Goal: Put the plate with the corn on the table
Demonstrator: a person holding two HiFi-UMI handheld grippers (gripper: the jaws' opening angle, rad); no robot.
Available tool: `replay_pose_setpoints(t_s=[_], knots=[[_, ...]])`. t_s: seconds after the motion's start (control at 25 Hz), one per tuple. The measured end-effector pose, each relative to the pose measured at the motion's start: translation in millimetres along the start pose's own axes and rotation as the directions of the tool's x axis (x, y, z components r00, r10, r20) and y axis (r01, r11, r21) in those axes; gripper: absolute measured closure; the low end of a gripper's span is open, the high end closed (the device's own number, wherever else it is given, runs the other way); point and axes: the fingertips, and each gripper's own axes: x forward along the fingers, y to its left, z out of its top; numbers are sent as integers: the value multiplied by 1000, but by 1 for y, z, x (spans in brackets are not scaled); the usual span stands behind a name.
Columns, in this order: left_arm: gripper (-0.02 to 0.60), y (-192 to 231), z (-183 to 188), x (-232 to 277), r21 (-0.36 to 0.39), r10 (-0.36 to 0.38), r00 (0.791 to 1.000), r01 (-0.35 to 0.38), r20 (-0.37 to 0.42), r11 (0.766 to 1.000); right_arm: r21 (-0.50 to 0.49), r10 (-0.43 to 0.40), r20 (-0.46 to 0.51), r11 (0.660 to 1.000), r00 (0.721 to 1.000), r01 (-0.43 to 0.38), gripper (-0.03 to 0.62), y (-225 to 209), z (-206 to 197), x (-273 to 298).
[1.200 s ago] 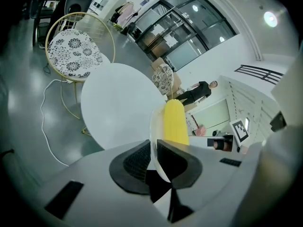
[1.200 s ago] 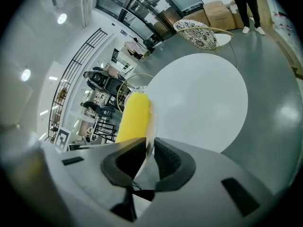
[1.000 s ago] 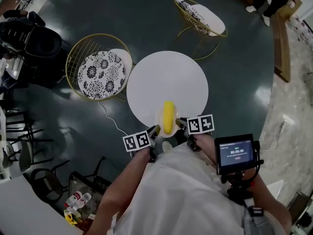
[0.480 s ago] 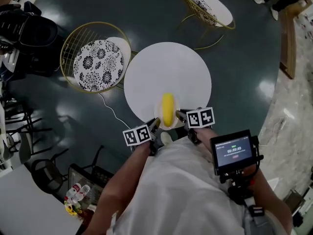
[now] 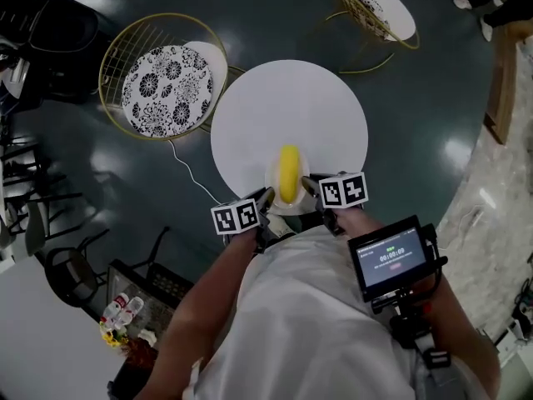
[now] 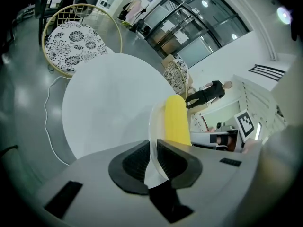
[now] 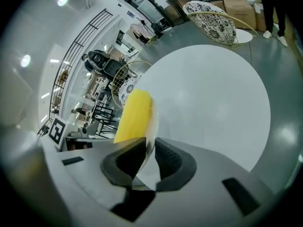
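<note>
While each pinches a thin rim tight between its jaws, the left tool [image 5: 266,198] and the right tool [image 5: 308,187] carry the plate [image 5: 275,192] from opposite sides. It sits just below frame centre, over the near edge of the round white tabletop [image 5: 283,111], with the yellow corn [image 5: 289,173] lying along it. Whether it touches the tabletop is unclear.
</note>
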Motion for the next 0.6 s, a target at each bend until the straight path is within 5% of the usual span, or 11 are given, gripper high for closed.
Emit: replay_pose_setpoints(t_s=[0.6], knots=[[535,-4,11,30,10,40,999,-40,14,999,-69,-33,-23,997,999,31,542,-28,21,5]])
